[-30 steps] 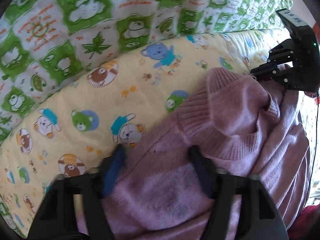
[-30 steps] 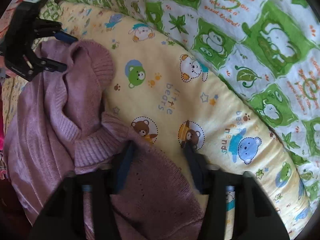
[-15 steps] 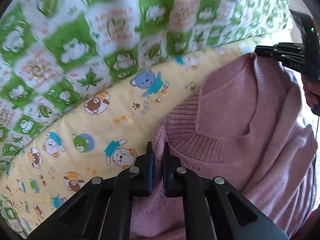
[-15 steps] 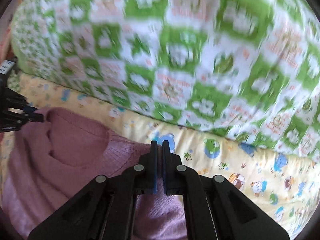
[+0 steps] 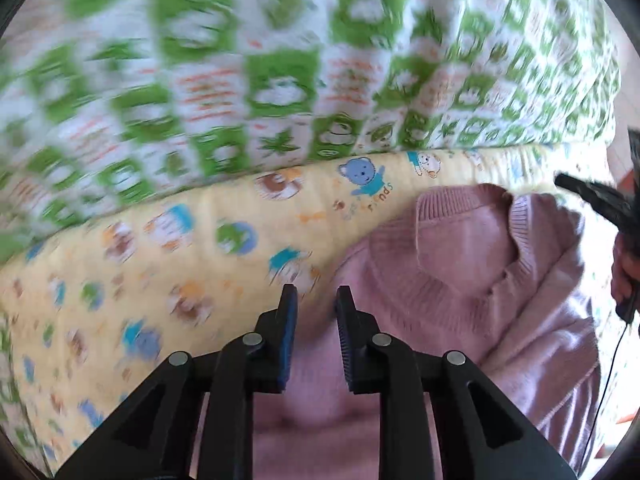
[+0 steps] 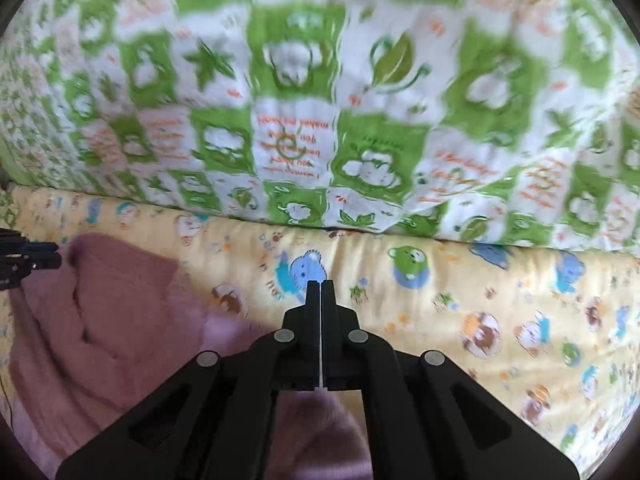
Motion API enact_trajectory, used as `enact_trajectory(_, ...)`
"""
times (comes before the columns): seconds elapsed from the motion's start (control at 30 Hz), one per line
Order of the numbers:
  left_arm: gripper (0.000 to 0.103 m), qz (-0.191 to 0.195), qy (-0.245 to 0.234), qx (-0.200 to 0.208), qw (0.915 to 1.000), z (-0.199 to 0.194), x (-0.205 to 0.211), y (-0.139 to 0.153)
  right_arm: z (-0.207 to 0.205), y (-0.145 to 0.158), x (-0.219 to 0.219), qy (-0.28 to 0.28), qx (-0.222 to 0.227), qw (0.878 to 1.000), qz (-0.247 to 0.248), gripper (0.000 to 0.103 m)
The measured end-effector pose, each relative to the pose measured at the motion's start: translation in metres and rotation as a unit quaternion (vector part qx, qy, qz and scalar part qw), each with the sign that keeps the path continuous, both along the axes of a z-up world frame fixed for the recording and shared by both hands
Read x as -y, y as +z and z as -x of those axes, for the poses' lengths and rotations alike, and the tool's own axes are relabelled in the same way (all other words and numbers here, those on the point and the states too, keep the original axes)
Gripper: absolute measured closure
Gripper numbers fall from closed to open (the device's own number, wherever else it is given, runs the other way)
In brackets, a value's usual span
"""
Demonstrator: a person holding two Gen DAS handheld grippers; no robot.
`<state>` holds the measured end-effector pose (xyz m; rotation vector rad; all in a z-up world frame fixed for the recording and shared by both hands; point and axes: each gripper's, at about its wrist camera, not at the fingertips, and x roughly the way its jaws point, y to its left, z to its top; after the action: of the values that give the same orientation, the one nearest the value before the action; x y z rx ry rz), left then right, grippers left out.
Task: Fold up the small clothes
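Observation:
A small pink knitted sweater (image 5: 460, 264) with a ribbed V-neck lies on a yellow bear-print blanket (image 5: 160, 248). My left gripper (image 5: 316, 300) stands over the sweater's shoulder with its jaws a finger-width apart; pink knit shows in the gap. My right gripper (image 6: 321, 292) has its jaws pressed together, and pink fabric (image 6: 120, 320) hangs below and to its left. Whether cloth is pinched between them is hidden. Each gripper shows at the edge of the other's view, the right one (image 5: 596, 200) and the left one (image 6: 28, 260).
A green and white quilt (image 6: 320, 100) with animal squares rises behind the yellow blanket. A hand and a thin black cable (image 5: 616, 344) show at the right edge of the left wrist view.
Both grippers closed on the sweater's shoulders and lifted it up. Since half a second ago the left jaws have parted a little. Both views are blurred by motion.

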<state>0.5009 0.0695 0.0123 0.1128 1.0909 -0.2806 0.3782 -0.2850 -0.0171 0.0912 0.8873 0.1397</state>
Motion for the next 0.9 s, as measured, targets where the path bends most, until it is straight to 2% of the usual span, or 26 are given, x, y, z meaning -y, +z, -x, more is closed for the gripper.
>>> enact_trajectory(0.1,0.071,-0.005,0.019,0.005,0.9998,0.039,-0.019,0.010,0.042,0.010,0.008,0.001,-0.010,0.999,-0.043,0.092)
enact_trajectory(0.13,0.071,-0.008,0.023,0.009,0.9997,0.056,-0.021,0.011,0.057,0.011,0.009,0.003,-0.016,0.998,-0.054,0.082)
enact_trajectory(0.17,0.066,-0.010,0.028,0.009,0.9995,0.074,-0.026,0.010,0.074,0.010,0.010,0.003,-0.020,0.998,-0.061,0.072)
enact_trajectory(0.23,0.062,-0.011,0.043,0.007,0.9990,0.102,-0.025,0.004,0.104,0.007,0.008,0.004,-0.026,0.996,-0.080,0.062)
enact_trajectory(0.27,0.062,-0.009,0.050,0.002,0.9987,0.114,-0.026,-0.001,0.118,0.008,0.004,0.004,-0.031,0.996,-0.086,0.062)
enact_trajectory(0.37,0.062,-0.018,0.097,-0.016,0.9950,0.143,-0.036,-0.021,0.146,-0.015,-0.004,0.008,-0.065,0.993,-0.102,0.062)
enact_trajectory(0.43,0.062,-0.004,0.141,-0.031,0.9895,0.159,-0.052,-0.032,0.155,-0.030,-0.007,-0.004,-0.084,0.990,-0.110,0.062)
enact_trajectory(0.53,0.062,0.025,0.180,-0.057,0.9817,0.171,-0.062,-0.054,0.159,-0.043,-0.018,-0.019,-0.100,0.988,-0.116,0.062)
enact_trajectory(0.6,0.062,0.022,0.188,-0.063,0.9799,0.173,-0.065,-0.065,0.155,-0.048,-0.025,-0.024,-0.105,0.987,-0.119,0.062)
enact_trajectory(0.7,0.062,0.031,0.193,-0.066,0.9785,0.177,-0.065,-0.071,0.156,-0.048,-0.030,-0.021,-0.114,0.982,-0.151,0.060)
enact_trajectory(0.8,0.062,0.026,0.192,-0.068,0.9786,0.176,-0.060,-0.078,0.157,-0.048,-0.038,-0.012,-0.126,0.983,-0.134,0.061)
enact_trajectory(0.87,0.062,0.023,0.191,-0.070,0.9788,0.170,-0.058,-0.080,0.154,-0.051,-0.042,0.001,-0.136,0.983,-0.123,0.093)
enact_trajectory(0.9,0.062,0.022,0.192,-0.068,0.9788,0.170,-0.059,-0.079,0.152,-0.048,-0.044,0.005,-0.130,0.985,-0.114,0.093)
